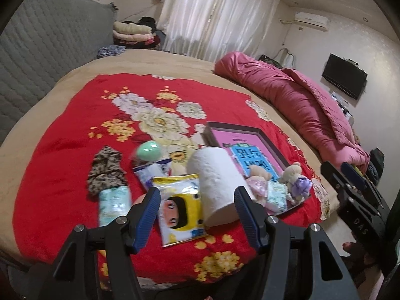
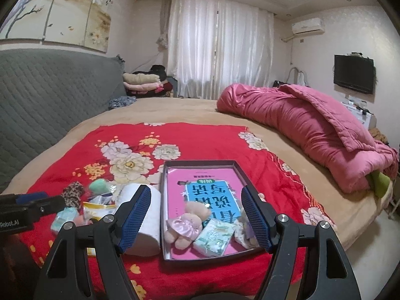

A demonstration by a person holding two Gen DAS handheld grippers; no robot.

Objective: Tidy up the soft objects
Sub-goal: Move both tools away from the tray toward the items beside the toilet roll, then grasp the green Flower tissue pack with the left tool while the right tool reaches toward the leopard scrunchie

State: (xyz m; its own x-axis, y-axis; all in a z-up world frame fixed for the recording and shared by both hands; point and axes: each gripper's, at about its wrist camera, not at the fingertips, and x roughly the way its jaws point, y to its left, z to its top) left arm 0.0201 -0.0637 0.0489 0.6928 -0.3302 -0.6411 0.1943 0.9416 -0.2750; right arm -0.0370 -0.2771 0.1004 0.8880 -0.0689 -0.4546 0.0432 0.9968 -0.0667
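Soft daylight through white curtains [image 2: 215, 47]; mild motion blur in left view; fisheye bending, dark vignette corners.

We see each gripper's black frame with silver screws, our left gripper [image 1: 197, 215] and right gripper [image 2: 196, 217] bearing ribbed blue fingers [image 1: 150, 212]; white lettering marks one housing.

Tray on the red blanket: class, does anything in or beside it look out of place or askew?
The tray holds two plush bears and a tissue pack tidily enough. The odd one is the toilet roll: it lies tipped on its side against the tray's outer wall, across a yellow packet.
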